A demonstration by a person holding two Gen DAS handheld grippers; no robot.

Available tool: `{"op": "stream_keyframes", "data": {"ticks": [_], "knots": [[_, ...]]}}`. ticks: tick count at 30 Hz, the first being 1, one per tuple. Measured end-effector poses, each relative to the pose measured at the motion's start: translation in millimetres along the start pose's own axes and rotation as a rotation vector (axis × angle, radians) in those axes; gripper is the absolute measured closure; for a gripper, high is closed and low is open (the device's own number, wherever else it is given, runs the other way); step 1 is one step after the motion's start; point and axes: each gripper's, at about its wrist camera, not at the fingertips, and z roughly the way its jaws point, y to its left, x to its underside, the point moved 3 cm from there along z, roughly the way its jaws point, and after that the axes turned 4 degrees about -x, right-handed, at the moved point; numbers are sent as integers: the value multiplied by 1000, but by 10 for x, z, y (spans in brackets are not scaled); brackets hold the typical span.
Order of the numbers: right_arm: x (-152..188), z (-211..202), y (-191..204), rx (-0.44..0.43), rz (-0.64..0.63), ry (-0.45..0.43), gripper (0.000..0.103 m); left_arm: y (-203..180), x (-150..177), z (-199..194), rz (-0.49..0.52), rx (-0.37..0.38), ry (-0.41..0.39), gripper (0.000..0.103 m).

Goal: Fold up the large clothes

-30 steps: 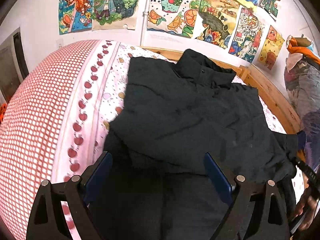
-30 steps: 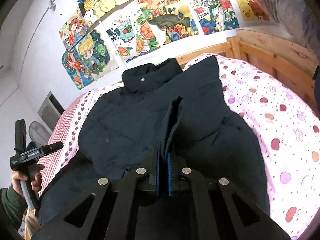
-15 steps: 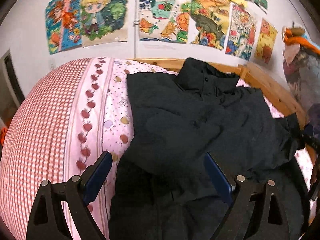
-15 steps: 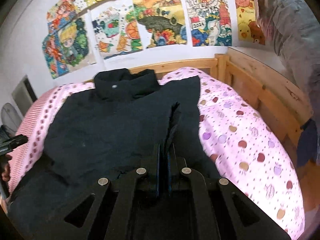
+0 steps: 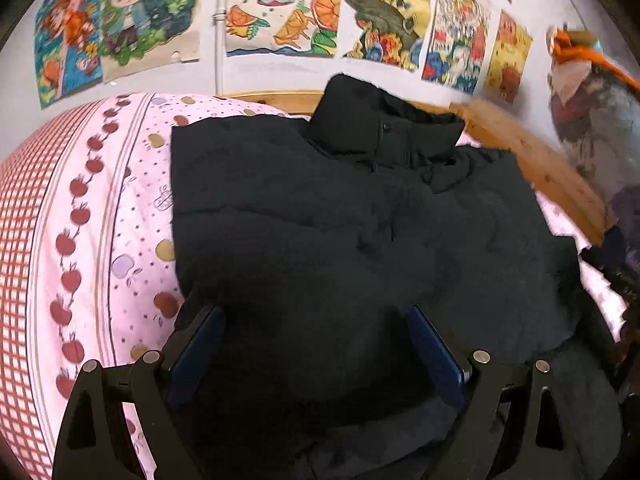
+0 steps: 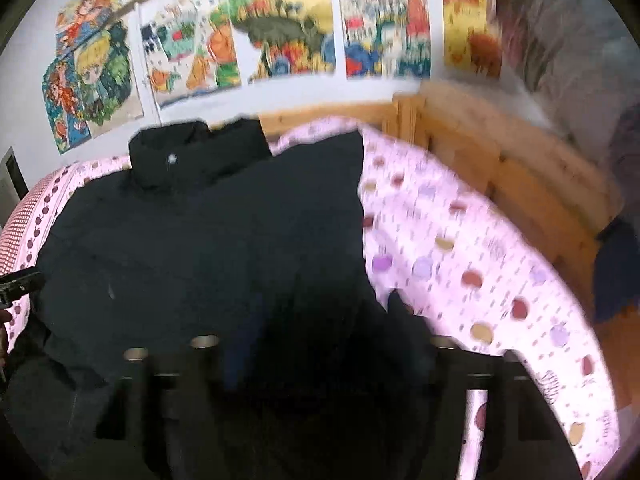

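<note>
A large black padded jacket [image 5: 340, 240] lies on the pink apple-print bed [image 5: 100, 240], collar toward the wall, both sides folded inward. My left gripper [image 5: 316, 344] is open and empty, low over the jacket's lower left part. In the right wrist view the jacket [image 6: 208, 248] fills the middle. My right gripper [image 6: 320, 360] is open, its fingers wide apart over the jacket's lower right part. That view is blurred by motion.
A wooden bed frame [image 6: 520, 168] runs along the right side and the head. Colourful posters [image 5: 280, 12] cover the wall. Clothes hang at the far right [image 5: 592, 112]. Bare pink sheet [image 6: 480, 260] lies right of the jacket.
My right gripper has opened and let go of the jacket's right sleeve fold, which now lies flat. My left gripper has moved closer over the jacket, still open.
</note>
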Motion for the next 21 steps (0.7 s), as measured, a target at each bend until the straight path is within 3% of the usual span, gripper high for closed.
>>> {"op": "stream_keyframes", "data": {"ticks": [5, 9, 21], "knots": [[24, 212, 308, -9, -129, 65, 40, -141, 44, 238, 83, -114, 72, 5], [212, 549, 395, 13, -177, 159, 40, -171, 94, 316, 88, -137, 86, 0], [427, 805, 382, 29, -154, 168, 34, -228, 173, 479, 106, -190, 115, 0]]}}
